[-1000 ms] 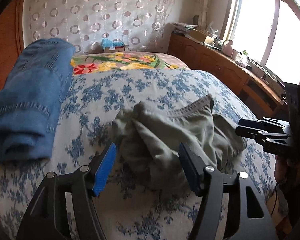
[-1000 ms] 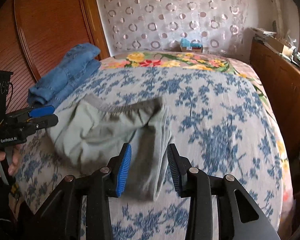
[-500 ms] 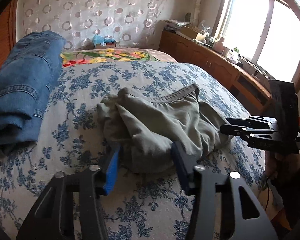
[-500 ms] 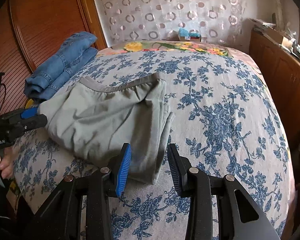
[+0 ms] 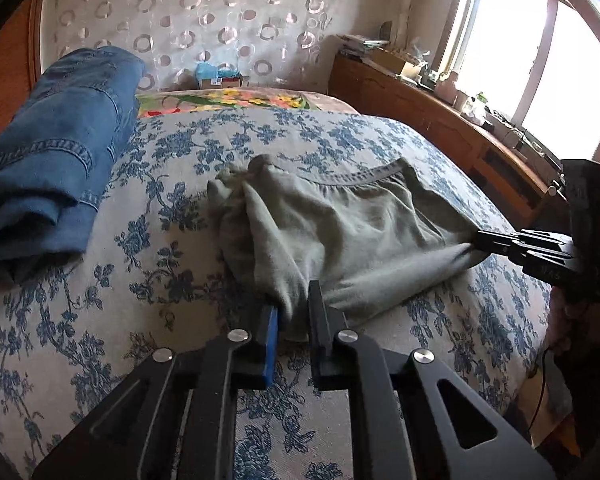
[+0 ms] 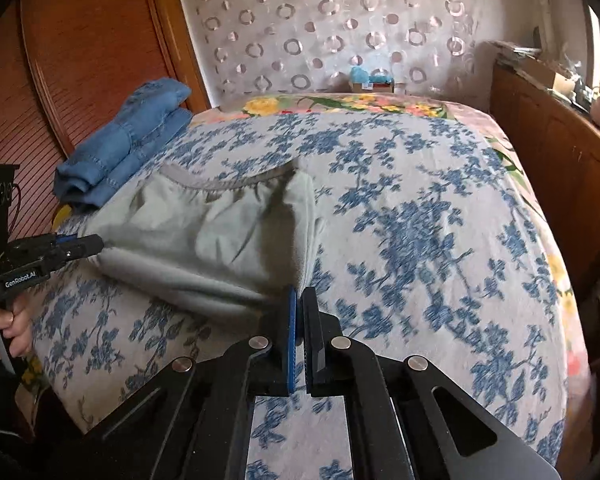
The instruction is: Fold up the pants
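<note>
The grey-green pants (image 5: 340, 232) are lying bunched on the blue-flowered bedspread (image 5: 172, 216), waistband facing the far end of the bed. The left gripper (image 5: 293, 322) is sitting right at the near edge of the bundle, and its jaws have just been closing: now they're pinching a fold of the fabric's near left corner between the pads. The right gripper (image 6: 299, 312) has also just been closing, and it's clamping the near right corner of the pants (the jaws look almost pressed together, with just a thin edge of cloth running into them at the tips). From each wrist view the other gripper is showing off to the side, biting the opposite corner. A folded pair of blue jeans (image 5: 48, 152) is resting well to the left of the pants, near the wooden headboard side.
</note>
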Demonstrator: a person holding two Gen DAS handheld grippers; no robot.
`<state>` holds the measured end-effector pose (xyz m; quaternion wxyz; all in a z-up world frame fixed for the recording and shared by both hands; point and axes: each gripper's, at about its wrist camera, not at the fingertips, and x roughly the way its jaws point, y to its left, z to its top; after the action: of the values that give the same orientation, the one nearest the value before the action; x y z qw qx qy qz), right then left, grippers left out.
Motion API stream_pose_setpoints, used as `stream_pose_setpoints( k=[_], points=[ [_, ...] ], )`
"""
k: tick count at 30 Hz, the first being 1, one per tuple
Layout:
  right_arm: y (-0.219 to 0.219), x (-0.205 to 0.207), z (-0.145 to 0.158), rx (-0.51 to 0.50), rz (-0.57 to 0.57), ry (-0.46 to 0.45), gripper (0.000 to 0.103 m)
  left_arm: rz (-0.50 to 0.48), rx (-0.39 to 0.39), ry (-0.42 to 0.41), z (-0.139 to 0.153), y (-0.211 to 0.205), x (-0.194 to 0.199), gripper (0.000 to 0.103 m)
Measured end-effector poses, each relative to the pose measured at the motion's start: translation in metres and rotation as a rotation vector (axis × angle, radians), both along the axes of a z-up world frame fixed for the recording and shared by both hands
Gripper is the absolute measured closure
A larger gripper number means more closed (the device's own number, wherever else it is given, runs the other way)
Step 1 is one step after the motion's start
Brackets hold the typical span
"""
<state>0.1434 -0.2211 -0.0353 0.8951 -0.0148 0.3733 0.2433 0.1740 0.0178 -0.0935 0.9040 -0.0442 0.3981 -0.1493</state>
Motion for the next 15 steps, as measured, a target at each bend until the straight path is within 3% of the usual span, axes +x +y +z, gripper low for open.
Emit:
stream_pose_setpoints(
  k=[3,5,6,8,15],
  points=[
    [0.002,0.001,0.005,0.001,-0.002,-0.007,0.100,0.006,0.006,0.016,-0.002,-0.001,0.004,0.085],
    [0.004,0.006,0.008,0.000,-0.006,-0.004,0.089,0.015,0.021,0.019,-0.002,-0.002,0.006,0.074],
    [0.006,0.009,0.008,-0.013,-0.012,-0.003,0.076,0.021,0.025,0.021,-0.002,-0.002,0.008,0.071],
    [0.010,0.015,0.007,-0.025,-0.020,-0.008,0.068,0.032,0.025,0.024,-0.002,-0.001,0.010,0.067],
    [0.021,0.028,-0.005,-0.024,-0.001,0.045,0.068,0.026,0.019,0.020,-0.004,-0.002,0.013,0.067]
  ],
)
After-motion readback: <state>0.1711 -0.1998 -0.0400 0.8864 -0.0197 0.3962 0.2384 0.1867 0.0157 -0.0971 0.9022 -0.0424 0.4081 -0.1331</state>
